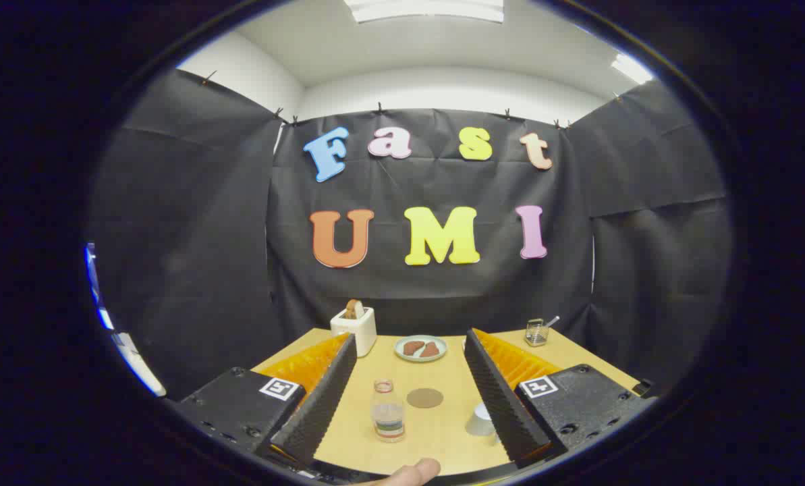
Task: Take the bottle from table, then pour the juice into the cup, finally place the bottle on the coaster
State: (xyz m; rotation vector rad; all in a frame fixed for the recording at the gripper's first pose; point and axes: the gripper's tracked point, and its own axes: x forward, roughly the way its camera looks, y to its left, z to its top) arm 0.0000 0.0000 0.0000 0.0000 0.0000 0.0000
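A small clear bottle (388, 410) with a coloured label stands upright on the wooden table (442, 439), between my fingers and nearer the left one. Just beyond it to the right lies a round brown coaster (424, 397). A pale cup (481, 420) sits against the inner side of the right finger, partly hidden by it. My gripper (409, 351) is open wide, held above the table's near edge, with nothing pressed between its fingers. A fingertip of the person's hand (409, 472) shows at the near edge.
At the table's far side stand a white toaster (354, 329) with a slice of bread in it, a plate (420, 348) with brown pieces of food, and a small glass jar (536, 332) with a spoon. Black cloth walls the booth on three sides.
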